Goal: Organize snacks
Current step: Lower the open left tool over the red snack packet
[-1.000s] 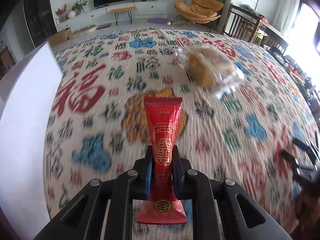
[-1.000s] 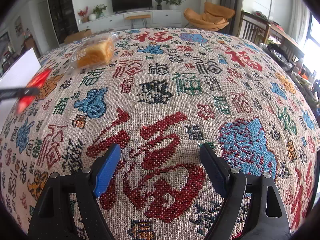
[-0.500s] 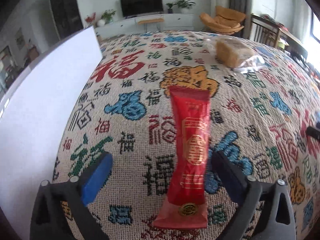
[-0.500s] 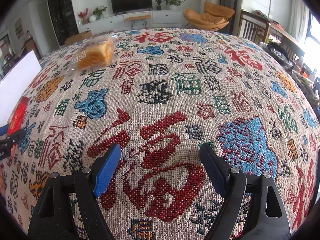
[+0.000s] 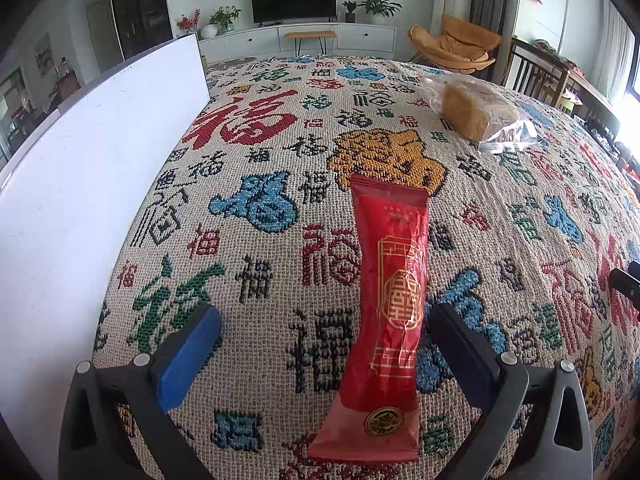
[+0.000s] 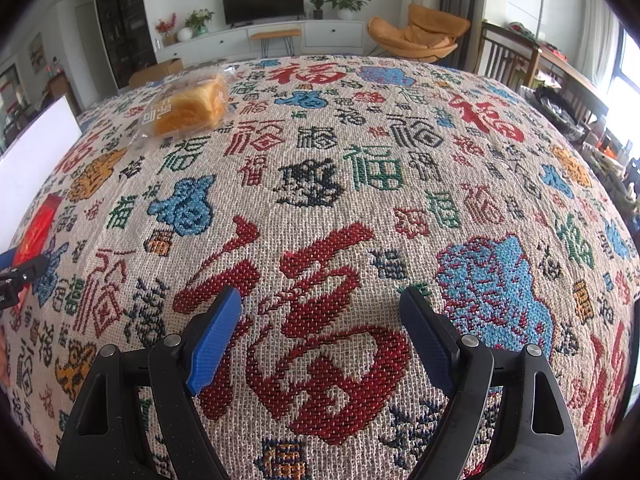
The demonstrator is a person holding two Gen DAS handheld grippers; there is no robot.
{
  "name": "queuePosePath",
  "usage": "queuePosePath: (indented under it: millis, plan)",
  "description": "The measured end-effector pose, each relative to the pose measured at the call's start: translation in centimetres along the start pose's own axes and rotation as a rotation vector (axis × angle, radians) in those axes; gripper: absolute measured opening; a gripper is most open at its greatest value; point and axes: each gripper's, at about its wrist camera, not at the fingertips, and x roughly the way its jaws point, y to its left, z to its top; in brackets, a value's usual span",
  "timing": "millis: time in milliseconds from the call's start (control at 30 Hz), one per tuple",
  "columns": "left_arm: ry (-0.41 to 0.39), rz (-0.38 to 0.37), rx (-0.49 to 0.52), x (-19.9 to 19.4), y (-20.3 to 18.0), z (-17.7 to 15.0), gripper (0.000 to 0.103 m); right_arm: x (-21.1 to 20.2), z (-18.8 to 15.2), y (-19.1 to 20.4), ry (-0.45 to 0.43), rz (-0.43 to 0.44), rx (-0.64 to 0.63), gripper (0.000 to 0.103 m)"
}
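My left gripper (image 5: 324, 344) is wide open, and the red snack pack (image 5: 390, 308) lies flat on the patterned cloth (image 5: 256, 140) between its fingers, touching neither. My right gripper (image 6: 320, 328) is open and empty. The bagged bread (image 6: 188, 106) sits at the upper left of the right view.

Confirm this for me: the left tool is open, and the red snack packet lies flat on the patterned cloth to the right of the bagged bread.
Wrong side. In the left wrist view the red snack packet lies flat on the patterned cloth, between the open left tool's fingers, nearer the camera and to the left of the bagged bread.
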Motion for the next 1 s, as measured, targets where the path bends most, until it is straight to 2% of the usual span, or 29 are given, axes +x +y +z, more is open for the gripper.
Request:
queuePosePath:
  millis: [800, 900, 933, 1000]
  plan:
    - [0.0, 0.0, -0.001, 0.0, 0.0, 0.0, 0.103, 0.0, 0.0, 0.0, 0.004, -0.008, -0.003, 0.085]
    - [0.0, 0.001, 0.0, 0.1, 0.0, 0.0, 0.103, 0.2, 0.6, 0.2, 0.042, -0.016, 0.003, 0.085]
    - [0.0, 0.001, 0.0, 0.0, 0.0, 0.0, 0.103, 0.3, 1.4, 0.2, 0.071, -0.001, 0.023, 0.085]
    - [0.0, 0.0, 0.0, 0.1, 0.0, 0.0, 0.103, -0.5, 3.3, 0.5, 0.034, 0.127, 0.099, 0.085]
